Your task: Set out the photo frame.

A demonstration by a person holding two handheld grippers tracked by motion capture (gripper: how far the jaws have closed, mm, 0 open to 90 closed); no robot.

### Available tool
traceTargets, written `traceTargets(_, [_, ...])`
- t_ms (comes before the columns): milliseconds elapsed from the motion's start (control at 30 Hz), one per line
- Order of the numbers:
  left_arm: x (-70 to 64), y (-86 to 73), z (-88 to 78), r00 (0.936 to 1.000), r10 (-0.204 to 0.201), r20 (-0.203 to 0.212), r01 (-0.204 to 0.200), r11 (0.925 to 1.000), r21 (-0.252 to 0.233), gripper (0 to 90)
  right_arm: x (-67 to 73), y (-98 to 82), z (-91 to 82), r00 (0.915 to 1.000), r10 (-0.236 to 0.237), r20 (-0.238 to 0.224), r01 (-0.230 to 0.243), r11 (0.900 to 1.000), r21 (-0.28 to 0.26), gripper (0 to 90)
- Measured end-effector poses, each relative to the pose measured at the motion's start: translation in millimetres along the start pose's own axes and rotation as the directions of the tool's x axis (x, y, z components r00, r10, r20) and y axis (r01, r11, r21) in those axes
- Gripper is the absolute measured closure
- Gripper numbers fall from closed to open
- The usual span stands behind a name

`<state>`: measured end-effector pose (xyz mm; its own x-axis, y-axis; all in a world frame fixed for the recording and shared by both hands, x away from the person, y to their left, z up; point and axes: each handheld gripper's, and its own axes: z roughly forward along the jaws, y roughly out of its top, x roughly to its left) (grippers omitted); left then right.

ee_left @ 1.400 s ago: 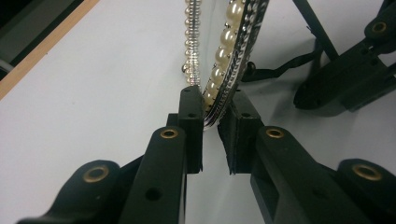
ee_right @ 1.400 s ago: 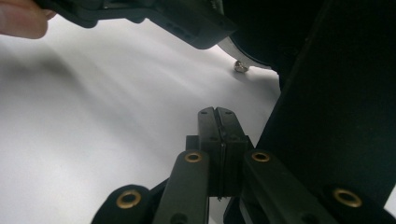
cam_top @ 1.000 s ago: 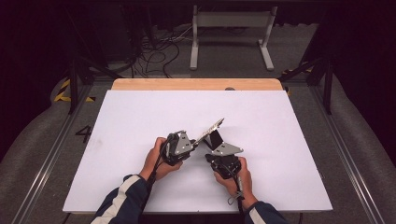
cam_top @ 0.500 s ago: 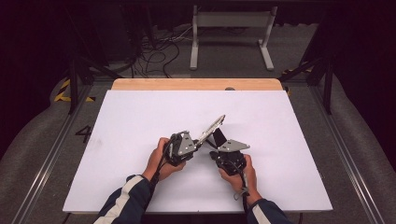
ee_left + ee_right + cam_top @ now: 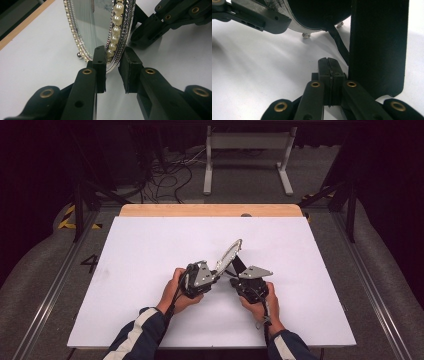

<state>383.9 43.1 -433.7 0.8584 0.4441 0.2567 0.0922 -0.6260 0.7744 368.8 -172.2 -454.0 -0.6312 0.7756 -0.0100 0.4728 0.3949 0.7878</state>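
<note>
- Left gripper [image 5: 212, 279]: held low, pointing right; jaws slightly parted, having just been opening.
- Right gripper [image 5: 329, 65]: held low, jaws pressed fully together.
- Both forearms enter from below.

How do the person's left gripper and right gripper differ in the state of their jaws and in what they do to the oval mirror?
The left gripper has its black jaws parted, with the pearl-trimmed silver rim of the oval mirror between them; they have just been opening. The right gripper has its jaws pressed together, holding nothing, beside the mirror's black back stand. The left faces the glass front, the right the dark back. Both are black, hand-held, and low over the white table.
</note>
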Motion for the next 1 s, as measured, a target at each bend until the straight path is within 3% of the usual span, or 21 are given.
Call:
traceTargets(400, [-1.0, 0.3, -0.2, 0.9999, -0.008, 0.012, 0.008, 0.9999, -0.010, 75.4, -5.1, -0.6, -0.8, 0.9999, -0.001, -0.010, 0.001, 1.000, 0.000, 90.0])
traceTargets(867, [-4.0, 6.3, 7.8, 0.9999, -0.006, 0.015, 0.007, 0.9999, -0.014, 73.2, -17.4, -3.0, -1.2, 0.9992, 0.038, -0.013, -0.038, 0.999, 0.007, 90.0])
traceTargets(1000, [-3.3, 5.6, 8.1, 0.9991, -0.028, 0.031, 0.029, 0.9993, -0.024, 72.4, -18.5, -2.9, -0.9, 0.9991, 0.042, -0.007, -0.042, 0.999, 0.012, 90.0])
